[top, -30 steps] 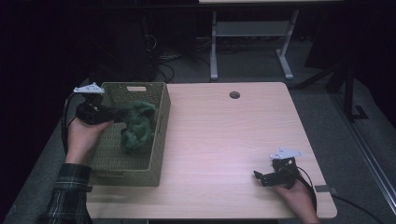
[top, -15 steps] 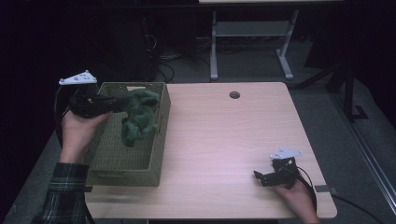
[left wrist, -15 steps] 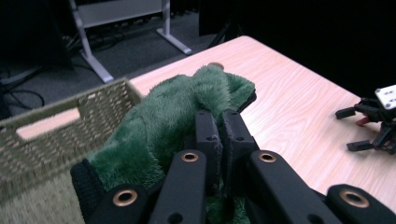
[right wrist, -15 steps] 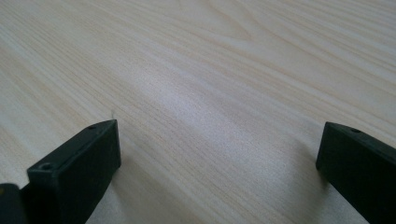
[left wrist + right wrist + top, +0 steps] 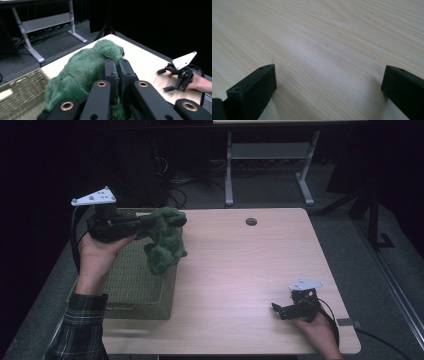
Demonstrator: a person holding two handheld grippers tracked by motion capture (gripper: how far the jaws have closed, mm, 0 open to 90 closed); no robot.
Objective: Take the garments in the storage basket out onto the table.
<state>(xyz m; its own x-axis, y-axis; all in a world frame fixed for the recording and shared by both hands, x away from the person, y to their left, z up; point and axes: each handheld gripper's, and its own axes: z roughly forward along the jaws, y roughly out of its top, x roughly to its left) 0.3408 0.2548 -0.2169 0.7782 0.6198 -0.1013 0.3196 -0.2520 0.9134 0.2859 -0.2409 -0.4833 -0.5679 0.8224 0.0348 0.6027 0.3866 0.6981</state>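
A green plush toy [image 5: 164, 240] hangs in the air over the right rim of the woven basket [image 5: 132, 280], with my left gripper [image 5: 165, 220] shut on its upper part. In the left gripper view the two black jaws pinch the green fur [image 5: 85, 70] tightly between them [image 5: 117, 65]. My right gripper [image 5: 280, 310] rests low on the wooden table [image 5: 240, 265] near its front right corner, held by a hand. In the right gripper view its jaws stand wide apart [image 5: 329, 80] over bare wood, nothing between them.
The basket stands at the table's left side, its far rim hidden behind my left gripper. A round cable hole [image 5: 251, 221] lies near the table's back edge. A metal frame [image 5: 270, 165] stands on the floor beyond the table.
My left gripper has risen out of the basket and moved right, lifting the green plush toy with it. The right gripper has stayed where it was.
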